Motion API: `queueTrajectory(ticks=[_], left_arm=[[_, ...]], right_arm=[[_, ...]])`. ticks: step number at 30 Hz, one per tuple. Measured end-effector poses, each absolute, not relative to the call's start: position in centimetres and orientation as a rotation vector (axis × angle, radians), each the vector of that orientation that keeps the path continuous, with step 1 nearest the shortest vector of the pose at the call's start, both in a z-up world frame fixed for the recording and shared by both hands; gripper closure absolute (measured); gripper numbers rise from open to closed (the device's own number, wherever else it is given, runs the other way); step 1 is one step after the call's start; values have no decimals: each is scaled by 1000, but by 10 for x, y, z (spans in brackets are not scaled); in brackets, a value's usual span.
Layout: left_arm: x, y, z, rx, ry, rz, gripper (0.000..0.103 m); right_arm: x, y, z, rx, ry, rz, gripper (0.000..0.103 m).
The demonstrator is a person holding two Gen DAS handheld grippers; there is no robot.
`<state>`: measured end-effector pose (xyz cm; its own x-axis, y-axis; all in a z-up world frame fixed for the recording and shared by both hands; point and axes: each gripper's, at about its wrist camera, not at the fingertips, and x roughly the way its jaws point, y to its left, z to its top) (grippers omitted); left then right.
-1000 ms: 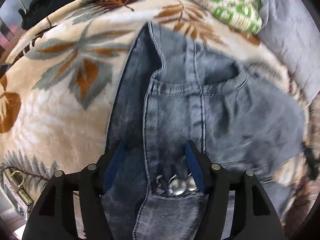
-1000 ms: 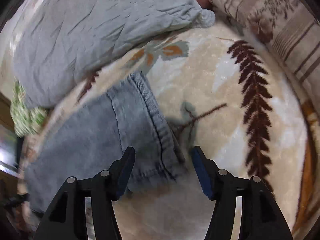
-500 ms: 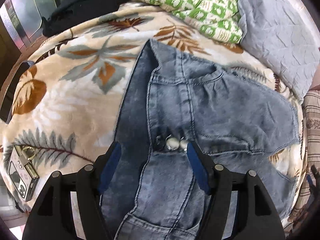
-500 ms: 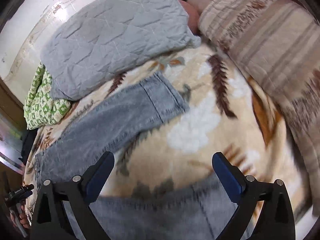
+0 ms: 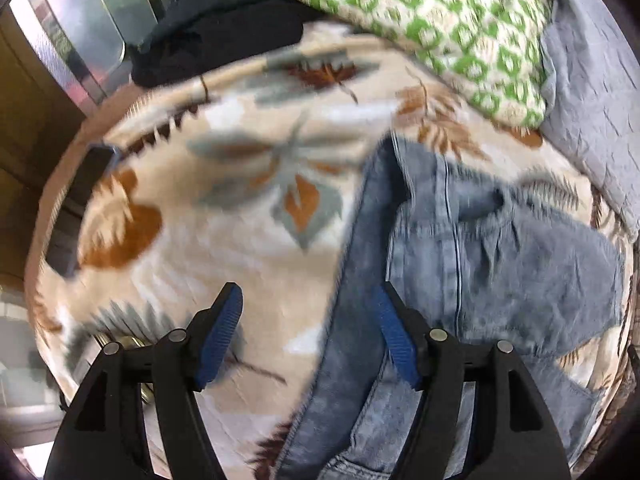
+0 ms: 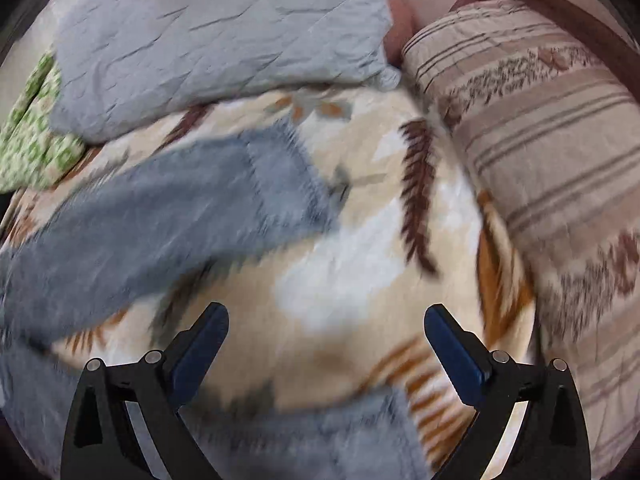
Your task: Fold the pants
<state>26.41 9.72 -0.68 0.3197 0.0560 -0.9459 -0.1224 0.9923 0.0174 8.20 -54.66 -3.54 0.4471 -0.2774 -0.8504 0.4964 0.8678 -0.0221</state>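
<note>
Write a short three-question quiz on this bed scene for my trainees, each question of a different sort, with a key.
1. True or false: the jeans lie on a leaf-patterned blanket.
2. Which lies right beside the green-patterned pillow? A. grey quilted pillow B. striped pillow C. a phone
3. Fill in: in the left wrist view, the garment at the blanket's far edge is coloured ____.

Key: 1 true; 2 A; 3 black.
</note>
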Motion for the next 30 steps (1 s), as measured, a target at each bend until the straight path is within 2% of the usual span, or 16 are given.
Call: queueTrajectory(ticks=[4,10,15,17,21,22,23,25,27,28,29,30], left_arm=[[308,106,3,-71,1263,117,34],[356,101,-31,-227,1424,48,34],[377,86,-53,-266,1431,-2,34],[383,83,-60,-299,1423,-23,29],[397,70,-90,-295,1523,-55,27],[398,64,-92,-271,1516,-56,19],[398,57,-90,-251,1500,-79,17],[399,45,-87,-221,1483,-111,17],[396,34,-85,-203,1462,-149,20],[393,28,-82,-172,1443,-152,31],[390,22,-80,-132,1427,-161,55],[389,18,-79,-108,1425,-166,69]], right_arm=[[128,-569,-40,257,1001,-477,4],[187,-592,-59,315,988,-424,4],[217,-604,-76,342,981,-405,4],[231,-608,-86,364,993,-367,4],[247,-604,-101,360,1003,-311,4],[249,-600,-102,350,992,-290,5],[250,-593,-102,331,979,-254,5],[254,-581,-103,268,981,-235,18],[255,-576,-104,209,1004,-276,44],[254,-576,-103,203,1007,-277,47],[250,-577,-100,209,997,-291,59],[247,-579,-97,217,993,-298,83]])
